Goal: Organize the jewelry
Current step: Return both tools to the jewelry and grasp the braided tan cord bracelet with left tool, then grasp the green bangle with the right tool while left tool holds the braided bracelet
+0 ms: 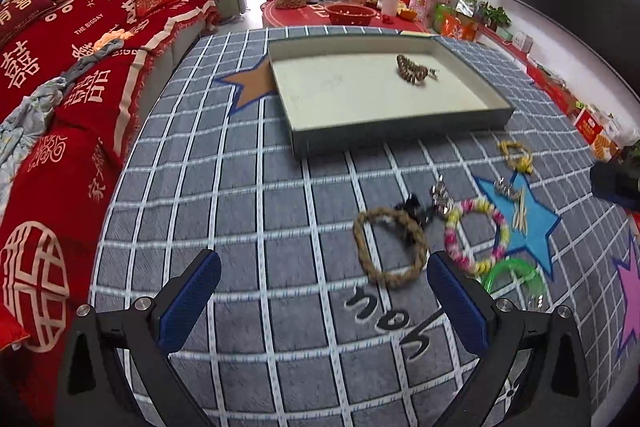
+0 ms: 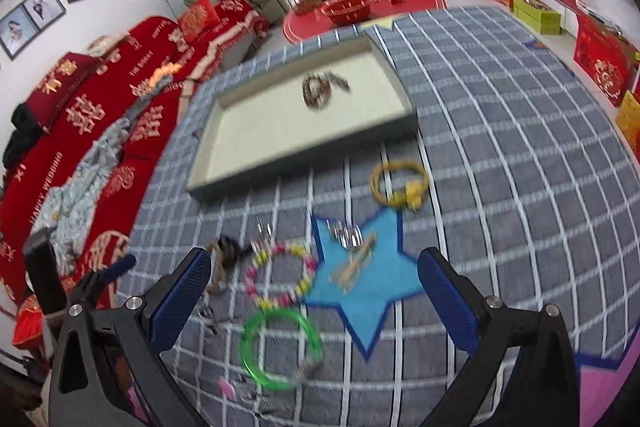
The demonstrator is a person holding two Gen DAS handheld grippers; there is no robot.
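Overhead, both grippers [image 1: 324, 299] [image 2: 314, 299] tilt downward, fingers [image 1: 188, 303] spread wide, grasping nothing.

a grey checked rug [image 1: 240, 187] with coloured stars carries a shallow tray [image 1: 400, 137]. near it lie a braided rope bracelet [image 1: 390, 247], a pink-and-yellow beaded bracelet [image 1: 478, 235], a green bangle [image 2: 280, 347] and a yellow bracelet [image 2: 398, 183].

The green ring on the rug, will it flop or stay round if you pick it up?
The green ring looks like clear hard plastic, so it probably stays round. It looks thin, so likely light. Its smooth shine suggests it could slip between the pads. Lying flat on the checked rug, it shouldn't roll unless tipped on edge.
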